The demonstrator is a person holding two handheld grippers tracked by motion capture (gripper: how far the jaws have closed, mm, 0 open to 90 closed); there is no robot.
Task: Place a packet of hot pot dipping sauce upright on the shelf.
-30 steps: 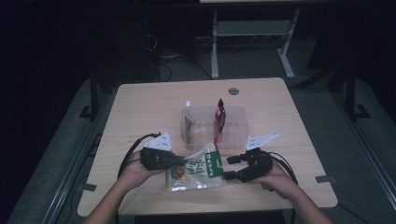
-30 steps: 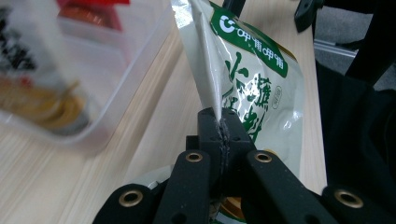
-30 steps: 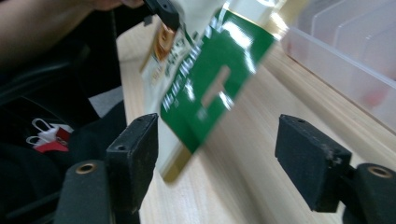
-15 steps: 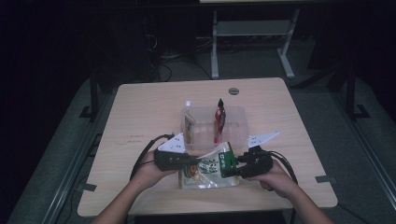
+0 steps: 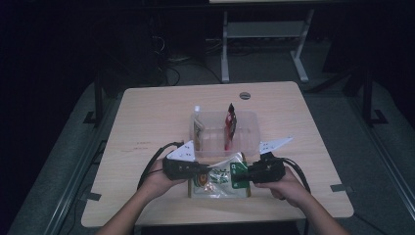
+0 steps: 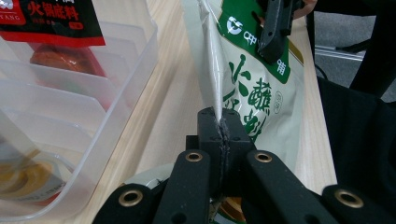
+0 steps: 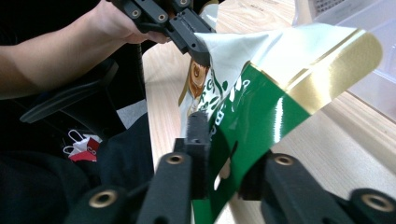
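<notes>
While the green-and-white pouch lies at the near edge of the table, it is stretched between both tools, its long axis running from nine o'clock to three o'clock in the high view. The left gripper is clamped tight on the pouch's pale side seam, at its nine o'clock end. The right gripper, at three o'clock, has just been closing its jaws with the green top edge between them; whether both pads already press on the film is hard to judge, though it looks gripped. Both hands are equally near. The clear divided bin stands just beyond, at twelve o'clock, with two packets upright in its slots.
</notes>
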